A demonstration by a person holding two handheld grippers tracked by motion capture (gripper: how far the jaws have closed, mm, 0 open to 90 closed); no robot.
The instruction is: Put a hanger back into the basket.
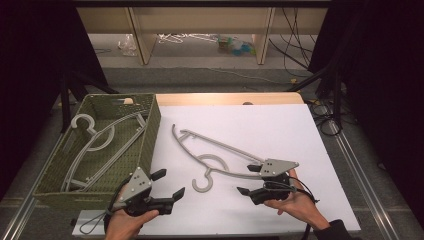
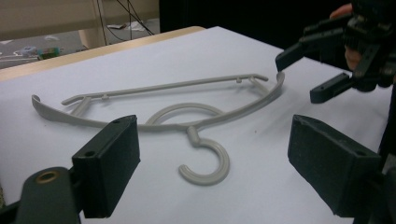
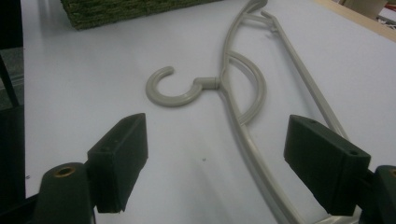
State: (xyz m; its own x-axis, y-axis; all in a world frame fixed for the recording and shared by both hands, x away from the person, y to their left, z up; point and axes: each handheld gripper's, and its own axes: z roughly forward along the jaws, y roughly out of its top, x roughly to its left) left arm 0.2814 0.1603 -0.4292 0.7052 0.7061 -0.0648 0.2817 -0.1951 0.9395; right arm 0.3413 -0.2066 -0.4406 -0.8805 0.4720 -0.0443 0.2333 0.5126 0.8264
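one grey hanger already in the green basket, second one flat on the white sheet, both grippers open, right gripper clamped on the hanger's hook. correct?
Not quite: the right gripper is not clamped on the hook. Its jaws stand open at the near end of the hanger, with the hook lying free on the white sheet, as the right gripper view shows. The rest stands: one hanger lies in the green basket, and the left gripper is open.

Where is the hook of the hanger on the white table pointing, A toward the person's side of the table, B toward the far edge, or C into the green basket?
A: in the high view the hanger lies flat on the white table with its hook curling toward the near edge, between the left gripper and the right gripper, outside the basket.
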